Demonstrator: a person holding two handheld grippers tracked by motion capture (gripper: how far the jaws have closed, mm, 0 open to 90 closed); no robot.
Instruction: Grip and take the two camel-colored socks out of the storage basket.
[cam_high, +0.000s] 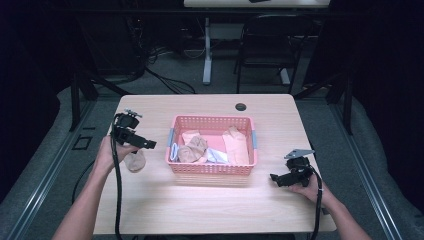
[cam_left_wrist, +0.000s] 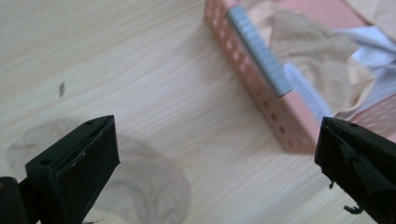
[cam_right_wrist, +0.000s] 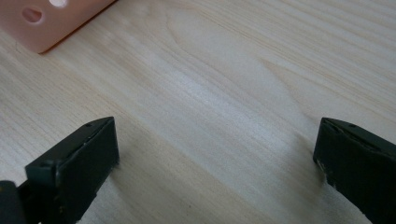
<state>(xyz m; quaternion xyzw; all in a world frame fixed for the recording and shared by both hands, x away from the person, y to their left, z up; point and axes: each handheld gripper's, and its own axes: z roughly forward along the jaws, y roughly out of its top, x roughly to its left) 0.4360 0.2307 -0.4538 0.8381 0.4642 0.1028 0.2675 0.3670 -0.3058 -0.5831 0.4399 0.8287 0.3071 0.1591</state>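
Item: one beige sock (cam_high: 135, 161), lying flat on the tabletop (cam_high: 200, 205) just left of the pink basket (cam_high: 212, 169) and under the left claw (cam_high: 150, 145); judged light, limp and non-fragile, best pinched at a bunched fold or the cuff. Left claw: released, jaws spread wide, nothing between them, poised above the sock. Right claw (cam_high: 274, 177): likewise spread wide and empty over bare tabletop; further socks (cam_high: 235, 145) lie heaped inside the basket beyond.

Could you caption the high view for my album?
Open left gripper above a sock beside the pink basket.
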